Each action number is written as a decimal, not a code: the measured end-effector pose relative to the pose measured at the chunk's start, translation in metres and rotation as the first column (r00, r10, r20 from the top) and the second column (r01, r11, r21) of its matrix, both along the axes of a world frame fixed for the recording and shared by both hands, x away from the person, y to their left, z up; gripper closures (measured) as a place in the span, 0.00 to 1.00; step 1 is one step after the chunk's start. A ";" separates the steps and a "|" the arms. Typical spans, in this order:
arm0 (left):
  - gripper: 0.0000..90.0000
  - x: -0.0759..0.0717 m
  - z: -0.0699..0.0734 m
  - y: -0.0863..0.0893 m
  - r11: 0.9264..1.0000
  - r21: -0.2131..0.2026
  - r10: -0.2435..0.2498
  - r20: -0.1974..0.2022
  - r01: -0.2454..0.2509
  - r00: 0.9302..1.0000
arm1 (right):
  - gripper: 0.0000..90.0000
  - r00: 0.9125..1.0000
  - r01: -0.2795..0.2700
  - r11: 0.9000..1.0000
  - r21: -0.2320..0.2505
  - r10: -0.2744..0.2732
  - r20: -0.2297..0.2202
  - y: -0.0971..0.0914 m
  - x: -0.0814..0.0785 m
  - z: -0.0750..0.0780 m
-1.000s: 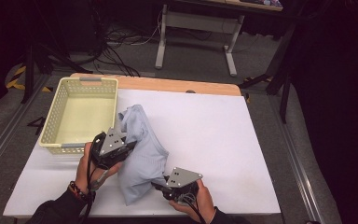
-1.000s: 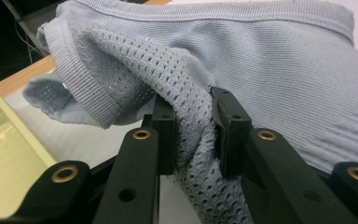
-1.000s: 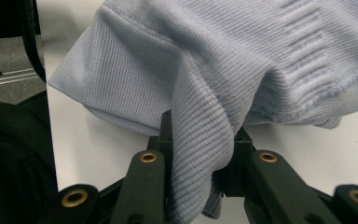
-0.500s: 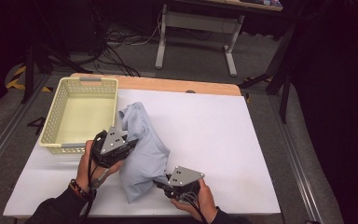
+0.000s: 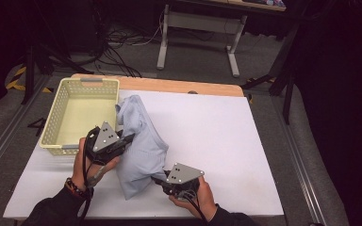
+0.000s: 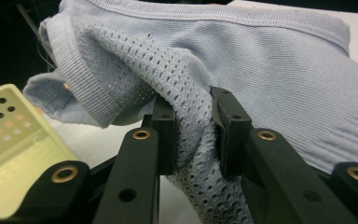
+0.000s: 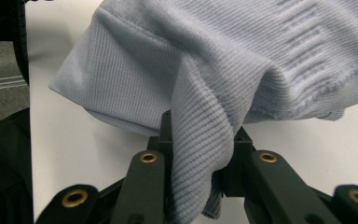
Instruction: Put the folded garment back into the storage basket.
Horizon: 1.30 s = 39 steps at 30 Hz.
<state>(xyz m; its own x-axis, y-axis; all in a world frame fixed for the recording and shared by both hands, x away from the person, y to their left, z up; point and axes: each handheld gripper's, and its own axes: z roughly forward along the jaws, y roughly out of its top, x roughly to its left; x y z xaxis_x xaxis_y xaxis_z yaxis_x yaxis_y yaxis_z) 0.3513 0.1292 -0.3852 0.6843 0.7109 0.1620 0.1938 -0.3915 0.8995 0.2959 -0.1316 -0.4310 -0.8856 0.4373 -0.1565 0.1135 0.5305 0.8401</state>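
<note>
Effectively nothing has shifted over the last second: your left gripper (image 5: pixel 131 137) and right gripper (image 5: pixel 156 180) each pinch the blue garment (image 5: pixel 141 150), bunched on the table (image 5: pixel 226 141) beside the basket (image 5: pixel 59 117); lift next.

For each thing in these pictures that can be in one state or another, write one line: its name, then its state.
Light blue garment: bunched, partly lifted off the table, one end draped over the basket's rim.
Yellow basket: upright on the table, nothing seen inside it.
Left hand-held gripper: shut on a mesh fold of the garment.
Right hand-held gripper: shut on a ribbed fold of the garment.
White table: bears the basket and garment.
</note>
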 end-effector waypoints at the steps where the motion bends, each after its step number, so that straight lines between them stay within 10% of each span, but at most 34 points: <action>1: 0.82 0.000 0.002 0.002 1.000 -0.001 0.003 0.001 -0.003 1.000 | 0.83 1.000 -0.001 1.000 -0.001 0.001 0.003 0.001 0.000 0.001; 39: 0.82 0.019 0.033 0.056 0.995 -0.058 0.081 0.016 -0.080 0.997 | 0.83 0.994 -0.067 0.997 0.048 0.063 0.088 0.048 0.036 0.027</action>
